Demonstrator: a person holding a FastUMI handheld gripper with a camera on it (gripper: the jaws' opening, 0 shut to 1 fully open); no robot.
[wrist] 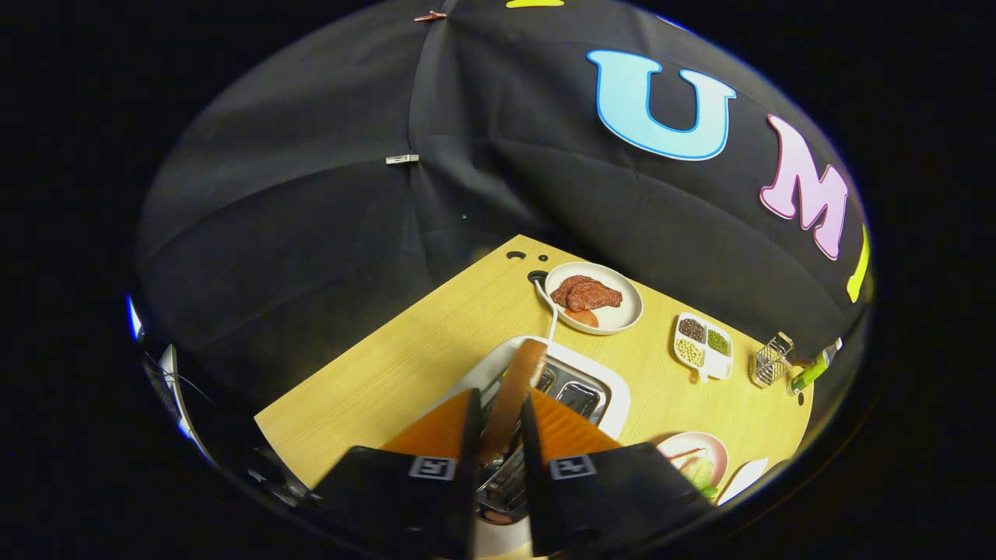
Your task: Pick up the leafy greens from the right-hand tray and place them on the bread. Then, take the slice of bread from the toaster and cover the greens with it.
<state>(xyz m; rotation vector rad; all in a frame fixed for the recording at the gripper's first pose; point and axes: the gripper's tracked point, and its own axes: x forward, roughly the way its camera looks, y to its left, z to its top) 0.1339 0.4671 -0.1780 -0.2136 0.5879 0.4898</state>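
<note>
A brown slice of bread (515, 393) stands on edge between my two fingers, and my gripper (498, 432) is shut on it. It hangs just above the white toaster (615, 404), whose metal slots (577, 397) show right under and beside the slice. To the right of the fingers a pink plate (704, 451) carries leafy greens (703, 476), partly hidden by my right finger. I cannot tell whether bread lies under the greens.
Beyond the toaster a white plate (597, 308) holds a brown piece of meat (585, 293) and a tomato slice. A white divided dish of beans (703, 346) and a small wire basket (771, 360) lie to the right. The toaster's white cord (547, 307) runs back along the wooden table (405, 365).
</note>
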